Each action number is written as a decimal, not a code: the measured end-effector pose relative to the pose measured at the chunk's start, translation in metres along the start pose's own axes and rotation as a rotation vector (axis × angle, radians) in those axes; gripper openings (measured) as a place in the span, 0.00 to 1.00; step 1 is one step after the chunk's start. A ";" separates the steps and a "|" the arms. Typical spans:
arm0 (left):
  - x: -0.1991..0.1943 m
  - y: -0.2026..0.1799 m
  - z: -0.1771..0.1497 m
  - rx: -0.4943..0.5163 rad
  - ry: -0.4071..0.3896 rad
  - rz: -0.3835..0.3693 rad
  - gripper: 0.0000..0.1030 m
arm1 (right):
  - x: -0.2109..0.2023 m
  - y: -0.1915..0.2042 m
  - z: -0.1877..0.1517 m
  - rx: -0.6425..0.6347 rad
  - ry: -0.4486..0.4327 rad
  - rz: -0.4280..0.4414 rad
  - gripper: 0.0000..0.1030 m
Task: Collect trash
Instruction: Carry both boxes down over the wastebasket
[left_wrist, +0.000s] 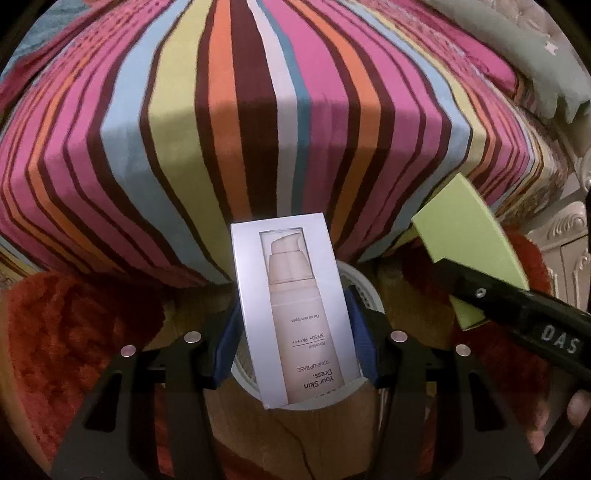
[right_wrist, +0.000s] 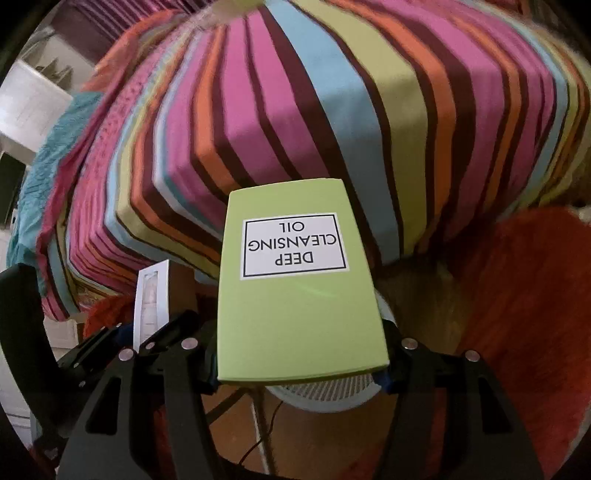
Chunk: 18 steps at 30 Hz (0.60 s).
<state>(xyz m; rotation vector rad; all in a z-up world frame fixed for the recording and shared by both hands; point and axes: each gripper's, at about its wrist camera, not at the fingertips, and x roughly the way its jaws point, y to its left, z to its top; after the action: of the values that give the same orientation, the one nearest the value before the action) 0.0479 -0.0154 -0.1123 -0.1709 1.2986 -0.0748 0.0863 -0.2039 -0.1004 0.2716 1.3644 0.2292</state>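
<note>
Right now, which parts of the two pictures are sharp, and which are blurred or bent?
Left wrist view: the white box print is sharp; the striped bedcover bulges from fisheye. Right wrist view: the green box label is readable; bedcover stripes smear.

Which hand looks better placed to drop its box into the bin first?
Probably left. The white box in the left gripper hangs over the white bin; in the right view, the green box hides most of it.

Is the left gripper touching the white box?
Touching. In the left wrist view, the left gripper has its blue pads pressed on both sides of the white box, holding it up.
</note>
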 end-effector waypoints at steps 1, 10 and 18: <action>0.003 -0.001 0.000 0.001 0.012 0.001 0.51 | 0.006 -0.002 -0.001 0.010 0.023 -0.001 0.55; 0.043 -0.001 -0.003 -0.006 0.158 0.009 0.51 | 0.046 -0.017 -0.009 0.110 0.214 0.019 0.55; 0.087 -0.004 -0.007 -0.002 0.306 0.025 0.51 | 0.087 -0.031 -0.014 0.194 0.357 -0.002 0.55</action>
<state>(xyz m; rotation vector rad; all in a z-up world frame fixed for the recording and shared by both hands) 0.0643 -0.0333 -0.1960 -0.1478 1.6060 -0.0804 0.0898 -0.2053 -0.1942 0.4049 1.7445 0.1471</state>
